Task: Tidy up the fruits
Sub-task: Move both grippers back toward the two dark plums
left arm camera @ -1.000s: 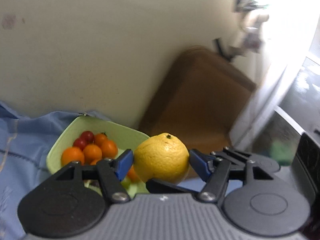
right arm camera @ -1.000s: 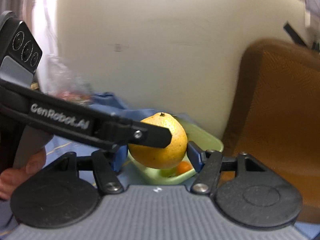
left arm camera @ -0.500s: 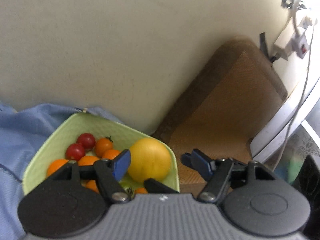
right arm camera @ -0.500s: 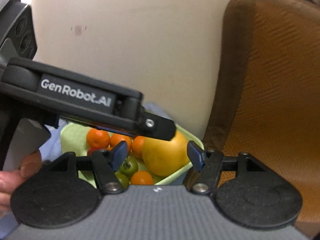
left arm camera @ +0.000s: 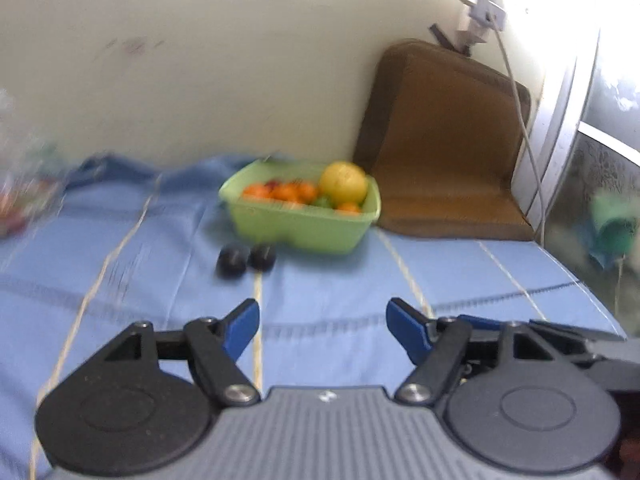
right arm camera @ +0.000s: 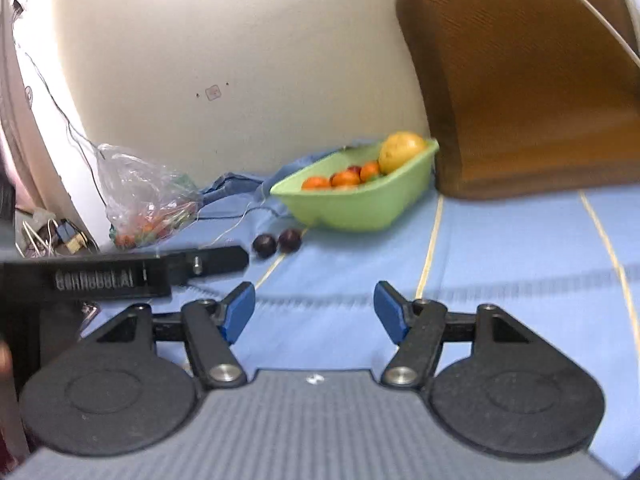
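Observation:
A light green bowl (left arm camera: 300, 226) (right arm camera: 360, 204) stands on the blue cloth by the wall. It holds a large yellow citrus (left arm camera: 343, 182) (right arm camera: 401, 151), small oranges (left arm camera: 288, 192) (right arm camera: 346, 178) and red and green fruits. Two dark round fruits (left arm camera: 246, 258) (right arm camera: 277, 243) lie on the cloth in front of the bowl. My left gripper (left arm camera: 322, 330) is open and empty, well back from the bowl. My right gripper (right arm camera: 314, 312) is open and empty too. The left gripper's body (right arm camera: 120, 276) shows at the left of the right wrist view.
A brown cushion (left arm camera: 444, 144) (right arm camera: 528, 80) leans on the wall right of the bowl. A clear plastic bag with fruits (right arm camera: 148, 200) lies at the left by the wall. A white cable (left arm camera: 524, 120) hangs at the right. The blue cloth (left arm camera: 340, 280) covers the surface.
The yellow citrus went from between the grippers into the bowl. Both grippers opened and drew far back from the bowl; the two dark fruits came into view.

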